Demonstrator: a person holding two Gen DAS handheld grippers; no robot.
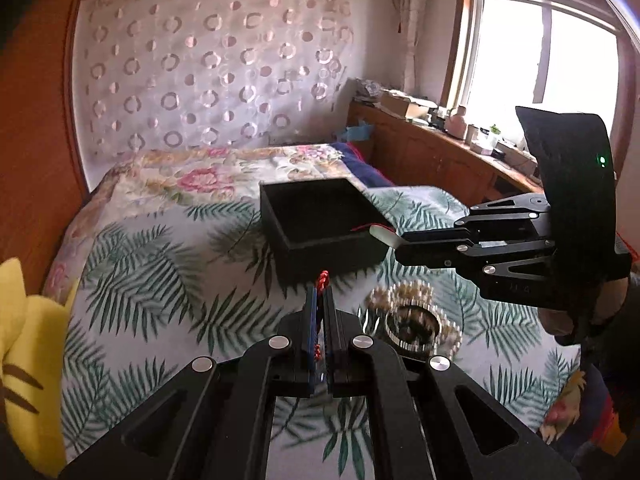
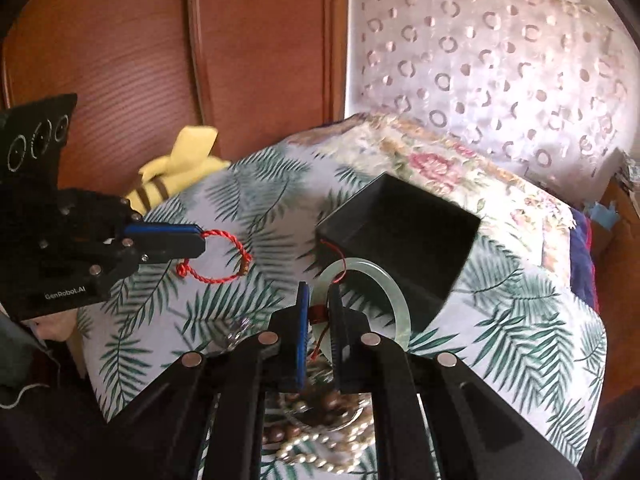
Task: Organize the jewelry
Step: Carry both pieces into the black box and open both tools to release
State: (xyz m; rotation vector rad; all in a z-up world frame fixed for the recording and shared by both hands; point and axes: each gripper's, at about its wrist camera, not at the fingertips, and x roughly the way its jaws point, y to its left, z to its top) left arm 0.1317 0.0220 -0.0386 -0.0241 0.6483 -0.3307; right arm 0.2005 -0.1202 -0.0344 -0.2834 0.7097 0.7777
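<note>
Holding a red cord bracelet (image 2: 218, 258) in our left gripper (image 1: 320, 292) and a green bangle (image 2: 370, 280) in our right gripper (image 2: 320, 300), we see the black box (image 2: 400, 232) looks empty, and beads (image 2: 320, 452) wait.

"GenRobot.AI" on the left tongs (image 2: 200, 242)

A red cord bracelet (image 2: 218, 258) and a pale green bangle (image 2: 370, 284) are held up beside an open black box (image 2: 400, 236), pearls (image 2: 320, 452) heaped below.
</note>
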